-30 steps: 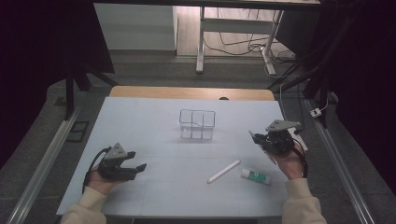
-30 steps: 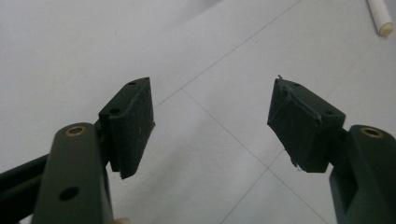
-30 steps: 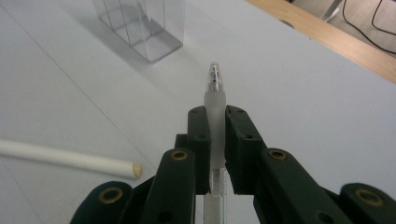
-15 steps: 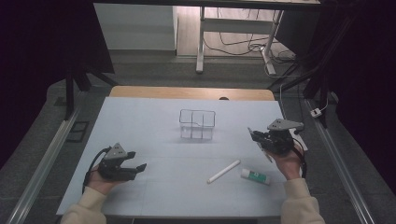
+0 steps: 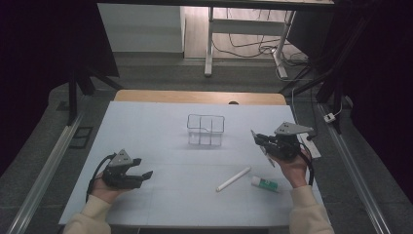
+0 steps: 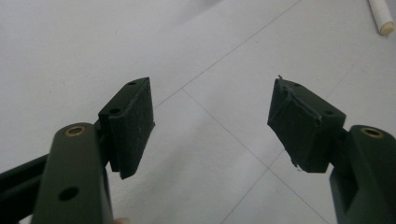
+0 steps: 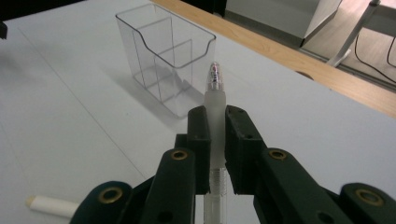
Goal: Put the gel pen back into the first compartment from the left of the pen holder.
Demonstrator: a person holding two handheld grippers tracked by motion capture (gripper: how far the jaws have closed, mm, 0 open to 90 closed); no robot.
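Surface: pale grey-white table top [image 5: 160, 136] with thin seam lines, a wooden strip along its far edge; dark floor, cables and a white frame leg lie beyond.
Right gripper [image 7: 215, 140]: held above the table near its right edge, about midway along it; its two black jaws are pressed onto a clear frosted pen [image 7: 214, 112].
Pen: stands between the jaws with its capped tip rising past them; in the right gripper view that tip points toward the organiser. In the high view it shows as a pale sliver [image 5: 254, 138] at the front of the right gripper [image 5: 265, 141].
Organiser: clear plastic box [image 5: 205, 129] with inner dividers, upright near the table's middle, toward the far edge, apart from the pen.
Left gripper [image 5: 142, 174]: held low near the table's front left corner, jaws spread wide with nothing between them; the left gripper view [image 6: 212, 119] shows bare table in the gap.
White stick: plain white cylinder [image 5: 233, 179] lying slantwise near the front edge, right of centre.
Tube: small white tube with green print [image 5: 265, 184], just beside the stick, near the right hand [image 5: 292, 168].
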